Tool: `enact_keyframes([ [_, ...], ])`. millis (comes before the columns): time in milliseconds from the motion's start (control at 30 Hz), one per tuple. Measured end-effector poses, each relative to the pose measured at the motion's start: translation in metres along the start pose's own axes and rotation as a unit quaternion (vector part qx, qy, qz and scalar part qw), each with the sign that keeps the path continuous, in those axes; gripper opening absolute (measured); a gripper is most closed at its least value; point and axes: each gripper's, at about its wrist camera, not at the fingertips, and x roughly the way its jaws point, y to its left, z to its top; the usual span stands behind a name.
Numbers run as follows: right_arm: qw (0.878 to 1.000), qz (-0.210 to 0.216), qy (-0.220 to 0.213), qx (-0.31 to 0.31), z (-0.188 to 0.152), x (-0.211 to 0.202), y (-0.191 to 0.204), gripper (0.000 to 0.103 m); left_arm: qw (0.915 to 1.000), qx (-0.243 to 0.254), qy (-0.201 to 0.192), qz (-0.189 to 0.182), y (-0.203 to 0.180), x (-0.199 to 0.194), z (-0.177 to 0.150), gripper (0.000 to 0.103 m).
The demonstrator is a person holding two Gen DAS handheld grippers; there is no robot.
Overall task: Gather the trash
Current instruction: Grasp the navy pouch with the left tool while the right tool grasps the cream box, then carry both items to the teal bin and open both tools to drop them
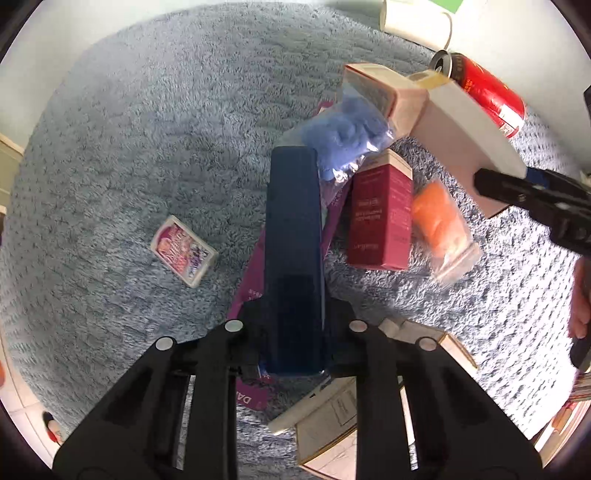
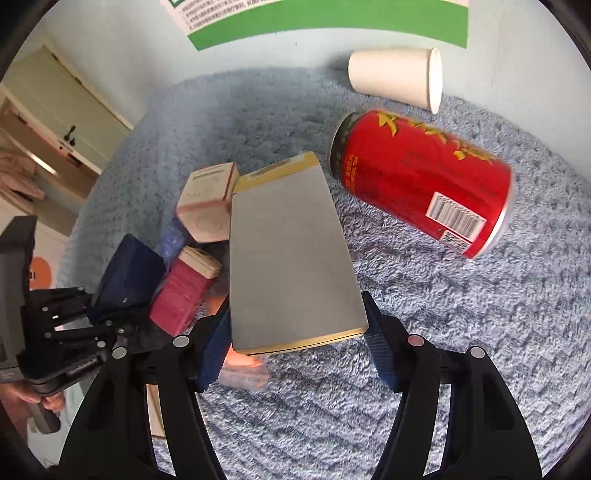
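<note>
My left gripper (image 1: 295, 314) is shut on a long dark blue box (image 1: 293, 240) and holds it above the blue-grey rug (image 1: 147, 147). My right gripper (image 2: 295, 328) is shut on a flat grey box with gold edges (image 2: 288, 258); it shows as a white box in the left wrist view (image 1: 469, 136). A red drink can (image 2: 421, 181) lies on its side on the rug to the right. A white paper cup (image 2: 399, 75) lies beyond it. A crimson box (image 1: 380, 218), a bag of blue stuff (image 1: 343, 136) and a bag of orange stuff (image 1: 439, 225) lie under the boxes.
A small pink card pack (image 1: 183, 251) lies alone on the rug at left. A pink-edged white box (image 2: 208, 203) sits by the pile. A cardboard box (image 1: 332, 424) and a purple wrapper (image 1: 251, 295) lie under the left gripper. A green-edged poster (image 2: 332, 18) lies beyond the rug.
</note>
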Motion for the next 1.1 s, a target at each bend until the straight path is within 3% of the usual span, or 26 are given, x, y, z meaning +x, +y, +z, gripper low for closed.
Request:
enact_keyframes([
  [300, 0.999, 0.015, -0.033, 0.024, -0.02, -0.048, -0.005, 0.065, 0.9992, -0.019, -0.023, -0.027, 0.009, -0.018, -0.011, 0.018],
  [600, 0.997, 0.043, -0.062, 0.01, -0.053, -0.09, 0.025, 0.065, 0.9965, -0.044, -0.062, -0.035, 0.033, -0.062, -0.04, 0.018],
  [700, 0.996, 0.063, -0.064, -0.015, -0.06, -0.098, 0.052, 0.065, 0.9949, -0.059, -0.074, -0.033, 0.046, -0.077, -0.057, 0.018],
  [867, 0.99, 0.109, -0.053, -0.078, -0.074, -0.101, 0.115, 0.065, 0.9911, -0.095, -0.092, -0.014, 0.074, -0.106, -0.113, 0.018],
  [967, 0.981, 0.146, -0.035, -0.122, -0.083, -0.094, 0.158, 0.065, 0.987, -0.13, -0.094, 0.003, 0.092, -0.114, -0.147, 0.018],
  [1100, 0.963, 0.196, 0.011, -0.187, -0.096, -0.072, 0.225, 0.065, 0.9755, -0.201, -0.087, 0.02, 0.128, -0.125, -0.212, 0.018],
])
